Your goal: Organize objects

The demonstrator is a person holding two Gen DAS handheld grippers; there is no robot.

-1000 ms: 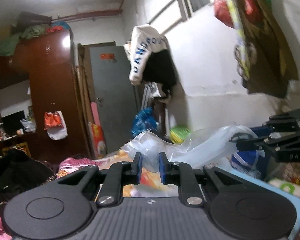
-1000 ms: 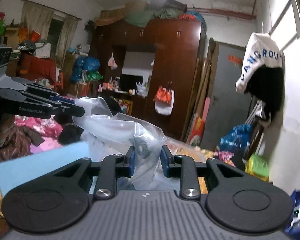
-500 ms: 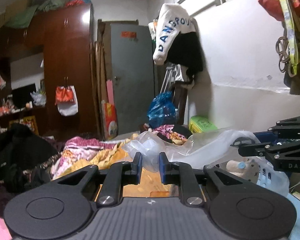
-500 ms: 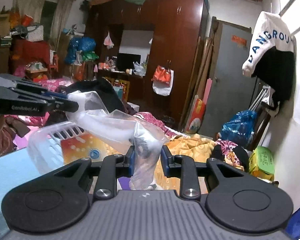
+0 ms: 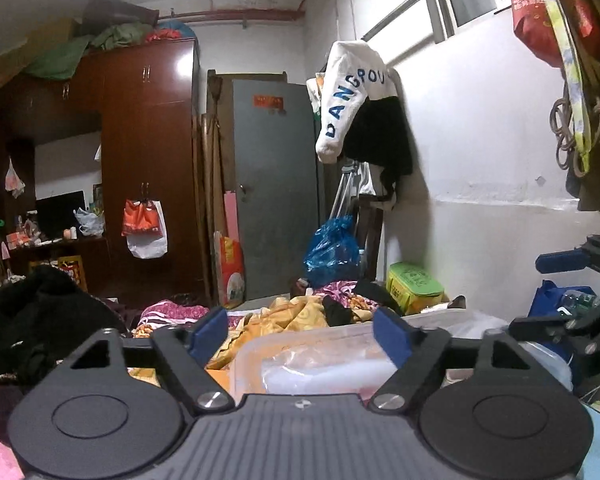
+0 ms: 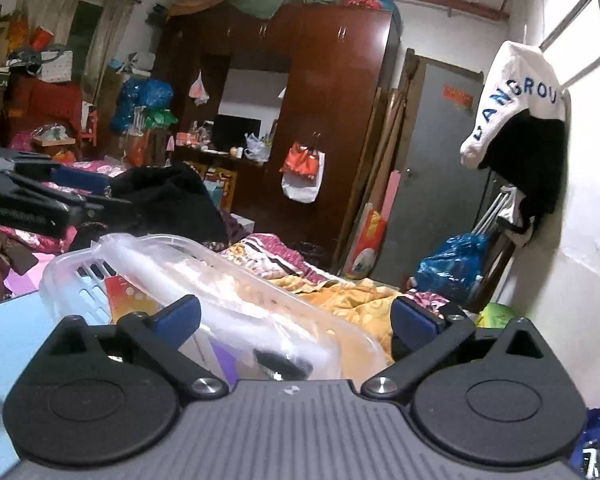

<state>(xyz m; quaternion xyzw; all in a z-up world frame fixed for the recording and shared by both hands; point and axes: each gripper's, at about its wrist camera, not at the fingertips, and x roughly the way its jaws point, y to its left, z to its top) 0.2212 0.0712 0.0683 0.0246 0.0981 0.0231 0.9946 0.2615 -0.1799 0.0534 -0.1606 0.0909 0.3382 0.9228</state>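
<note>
A clear plastic bag lies inside a translucent white basket just ahead of my left gripper, which is open and empty. In the right wrist view the bag also lies in the basket, with a dark item showing under it. My right gripper is open and empty above the basket's near rim. The right gripper also shows at the right edge of the left wrist view. The left gripper shows at the left edge of the right wrist view.
A light blue surface holds the basket. Beyond lies a bed with orange and patterned bedding and black clothes. A brown wardrobe, grey door, blue bag and green box stand behind.
Both grippers were shut on the clear plastic bag and held it up. They lowered it into the basket and opened, letting it go.
</note>
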